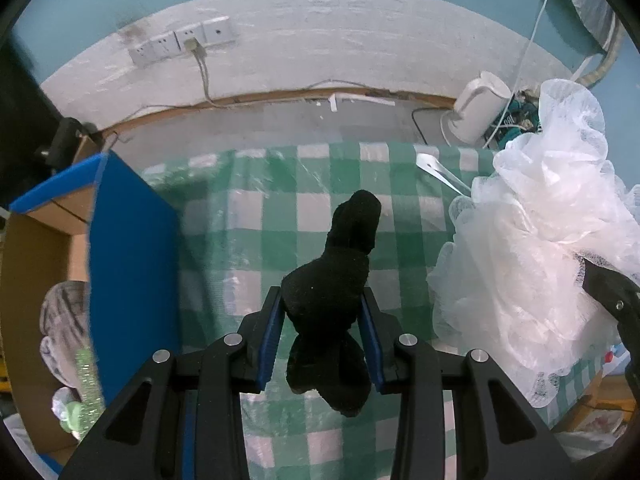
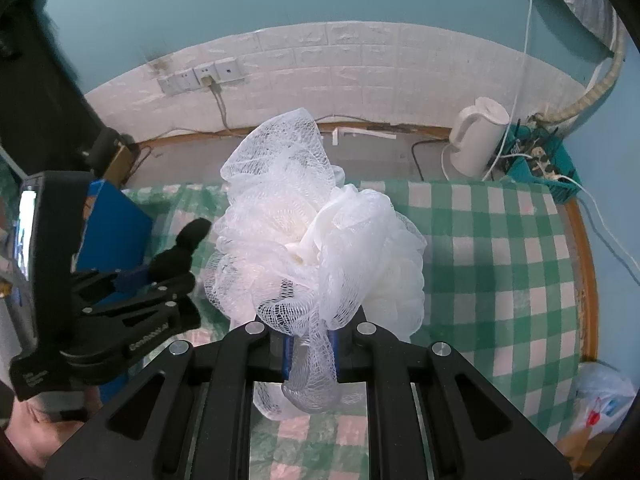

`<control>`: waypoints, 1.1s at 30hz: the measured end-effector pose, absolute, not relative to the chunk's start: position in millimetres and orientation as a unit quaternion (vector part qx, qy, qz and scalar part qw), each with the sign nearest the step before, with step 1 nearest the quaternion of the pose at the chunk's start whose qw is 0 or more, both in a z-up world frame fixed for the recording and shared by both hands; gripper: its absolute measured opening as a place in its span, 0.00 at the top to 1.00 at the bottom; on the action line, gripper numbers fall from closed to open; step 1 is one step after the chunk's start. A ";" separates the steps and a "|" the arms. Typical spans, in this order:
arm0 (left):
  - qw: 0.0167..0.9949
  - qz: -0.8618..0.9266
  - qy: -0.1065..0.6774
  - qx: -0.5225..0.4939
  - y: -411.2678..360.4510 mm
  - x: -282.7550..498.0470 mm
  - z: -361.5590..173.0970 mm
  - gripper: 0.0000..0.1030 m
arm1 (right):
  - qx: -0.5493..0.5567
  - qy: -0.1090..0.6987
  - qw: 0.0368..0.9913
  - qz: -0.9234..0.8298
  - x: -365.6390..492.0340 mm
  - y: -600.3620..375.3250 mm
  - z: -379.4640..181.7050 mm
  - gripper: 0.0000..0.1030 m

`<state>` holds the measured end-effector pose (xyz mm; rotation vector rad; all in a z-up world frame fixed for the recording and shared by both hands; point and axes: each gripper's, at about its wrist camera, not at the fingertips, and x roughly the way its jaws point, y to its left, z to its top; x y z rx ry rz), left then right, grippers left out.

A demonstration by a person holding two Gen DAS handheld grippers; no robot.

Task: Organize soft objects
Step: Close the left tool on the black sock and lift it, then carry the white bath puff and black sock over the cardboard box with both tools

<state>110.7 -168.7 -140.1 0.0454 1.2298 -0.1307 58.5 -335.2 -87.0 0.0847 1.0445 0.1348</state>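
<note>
A black soft sock-like bundle (image 1: 354, 220) hangs above the green checked tablecloth (image 1: 260, 220). My left gripper (image 1: 322, 300) is shut on it, with the blue pads pressing its sides. The right wrist view shows the same gripper (image 2: 160, 276) and the black bundle (image 2: 188, 240) at the left. A white mesh bath sponge (image 2: 312, 232) is bunched in front of my right gripper (image 2: 311, 352), which is shut on the sponge's netting. In the left wrist view the sponge (image 1: 532, 240) fills the right side, with part of the right gripper's black frame behind it.
A blue cardboard box (image 1: 132, 260) stands open at the table's left, with a grey-white soft item (image 1: 64, 320) and a green sparkly one (image 1: 86, 380) inside. A white kettle (image 2: 480, 140) and a teal basket (image 2: 540, 164) sit at the back right. A plastic bag (image 2: 604, 400) lies off the right edge.
</note>
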 end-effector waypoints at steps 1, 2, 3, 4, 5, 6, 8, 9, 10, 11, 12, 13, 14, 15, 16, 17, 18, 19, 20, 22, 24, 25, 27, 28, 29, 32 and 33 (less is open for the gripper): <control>0.817 -0.060 0.573 0.021 -166.7 109.4 -136.1 0.64 | 0.040 0.496 0.865 0.065 57.2 -334.5 -83.9 0.89; 0.819 -0.058 0.571 0.020 -164.7 108.0 -132.9 0.64 | 0.040 0.493 0.867 0.065 56.2 -334.5 -81.0 0.89; 0.820 -0.058 0.569 0.018 -163.0 107.1 -130.3 0.64 | 0.040 0.491 0.868 0.066 55.2 -333.6 -78.2 0.89; 0.822 -0.058 0.567 0.016 -160.8 105.5 -126.2 0.64 | 0.041 0.488 0.869 0.067 54.2 -332.8 -74.9 0.89; 0.823 -0.056 0.565 0.015 -159.9 105.3 -123.5 0.64 | 0.041 0.485 0.871 0.068 52.9 -331.6 -71.0 0.89; 0.825 -0.056 0.562 0.014 -157.4 103.3 -120.8 0.64 | 0.040 0.481 0.873 0.071 51.5 -329.8 -66.8 0.89; 0.829 -0.054 0.557 0.013 -154.3 99.7 -114.9 0.64 | 0.038 0.475 0.876 0.075 49.9 -326.8 -60.7 0.89; 0.830 -0.054 0.554 0.013 -153.1 98.4 -111.7 0.64 | 0.037 0.473 0.877 0.077 48.9 -325.0 -58.0 0.89; 0.832 -0.053 0.552 0.012 -150.9 96.8 -108.5 0.64 | 0.036 0.470 0.878 0.078 48.0 -323.8 -55.8 0.89; 0.833 -0.052 0.550 0.012 -149.1 96.3 -106.6 0.64 | 0.034 0.468 0.879 0.080 47.0 -322.2 -53.8 0.89; 0.834 -0.050 0.549 0.013 -147.0 94.8 -104.8 0.64 | 0.034 0.467 0.880 0.082 46.3 -321.2 -52.5 0.89; 0.836 -0.048 0.547 0.014 -144.9 93.2 -102.6 0.64 | 0.034 0.466 0.880 0.083 45.5 -320.0 -51.0 0.89; 0.837 -0.045 0.544 0.015 -141.9 91.8 -100.1 0.64 | 0.034 0.465 0.881 0.085 44.5 -319.9 -49.6 0.89; 0.839 -0.043 0.543 0.015 -138.2 89.6 -96.9 0.64 | 0.034 0.463 0.881 0.086 43.5 -318.2 -48.0 0.89; 0.840 -0.042 0.541 0.013 -134.6 87.0 -93.6 0.64 | 0.033 0.461 0.882 0.088 42.8 -316.8 -46.0 0.89; 0.840 -0.041 0.541 0.012 -132.8 85.5 -91.5 0.64 | 0.033 0.459 0.883 0.090 42.1 -315.2 -44.2 0.89; 0.841 -0.039 0.539 0.012 -128.5 83.2 -88.0 0.64 | 0.033 0.458 0.884 0.092 41.3 -313.9 -42.6 0.89; 0.842 -0.038 0.538 0.012 -125.9 81.9 -85.5 0.64 | 0.033 0.455 0.885 0.095 40.6 -312.2 -40.1 0.89; 0.843 -0.037 0.536 0.011 -123.1 80.5 -83.0 0.64 | 0.032 0.453 0.886 0.098 40.6 -310.0 -38.0 0.89; 0.846 -0.033 0.533 0.009 -115.6 77.6 -77.2 0.64 | 0.030 0.449 0.887 0.102 39.5 -306.0 -34.2 0.89; 0.847 -0.030 0.531 0.005 -107.1 74.5 -72.0 0.64 | 0.029 0.446 0.888 0.108 39.2 -302.2 -30.5 0.89; 0.848 -0.028 0.530 0.002 -102.6 73.0 -69.4 0.64 | 0.029 0.444 0.889 0.111 38.8 -299.4 -28.2 0.89; 0.849 -0.024 0.528 -0.003 -94.7 69.6 -65.1 0.64 | 0.027 0.440 0.890 0.118 38.0 -294.2 -24.7 0.89; 0.849 -0.023 0.527 -0.005 -92.8 67.8 -62.8 0.64 | 0.026 0.437 0.891 0.121 37.2 -290.5 -22.1 0.89; 0.851 -0.020 0.525 -0.006 -87.9 66.0 -60.1 0.64 | 0.025 0.435 0.891 0.124 36.3 -287.4 -20.2 0.89; 0.853 -0.014 0.522 -0.011 -76.9 61.9 -55.8 0.64 | 0.021 0.429 0.893 0.136 33.9 -276.7 -12.8 0.89; 0.853 -0.013 0.522 -0.013 -73.5 60.6 -54.7 0.64 | 0.020 0.426 0.894 0.140 33.2 -272.8 -10.0 0.89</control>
